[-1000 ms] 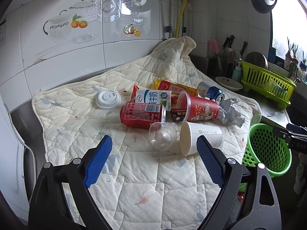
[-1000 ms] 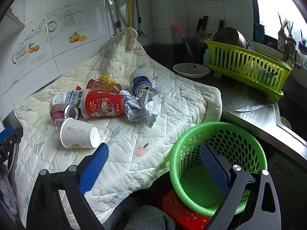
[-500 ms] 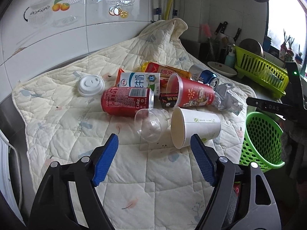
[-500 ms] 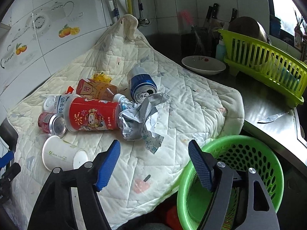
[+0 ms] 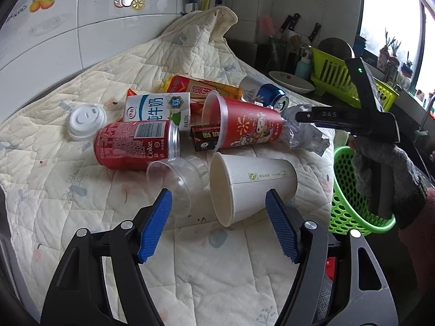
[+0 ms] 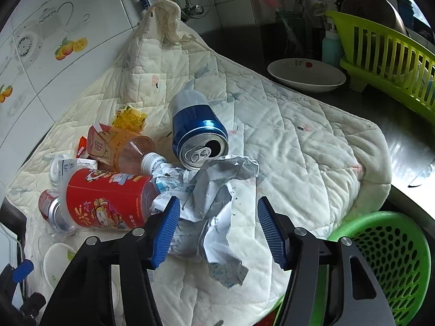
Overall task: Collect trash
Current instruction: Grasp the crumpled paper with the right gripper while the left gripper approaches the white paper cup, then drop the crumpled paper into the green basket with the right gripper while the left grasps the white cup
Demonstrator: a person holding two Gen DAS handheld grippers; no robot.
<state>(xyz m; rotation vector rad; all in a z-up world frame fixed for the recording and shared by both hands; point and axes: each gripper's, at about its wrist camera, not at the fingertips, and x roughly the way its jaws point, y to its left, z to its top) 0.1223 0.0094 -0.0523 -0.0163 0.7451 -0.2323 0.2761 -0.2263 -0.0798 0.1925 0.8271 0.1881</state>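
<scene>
Both claws have closed in on the heap since a second ago, when the right one hung over the green basket (image 6: 391, 258). Now the crumpled paper (image 6: 206, 203) lies straight ahead of the right claw (image 6: 218, 229), between its spread blue pads, touching the red printed cup (image 6: 108, 201) on one side and the blue can (image 6: 198, 133) behind. It has no clear long axis, so a plain pinch should serve. Just left of the paper along the quilt (image 5: 81, 190), the white paper cup (image 5: 252, 187) lies on its side, mouth toward the left claw (image 5: 218, 226), its length slanting away to the right; that claw is spread too, empty, bracketing both it and the clear plastic cup (image 5: 176, 182). Relative to the paper, the basket sits near, off the counter's quilted edge; the right claw looks nearer to its target.
</scene>
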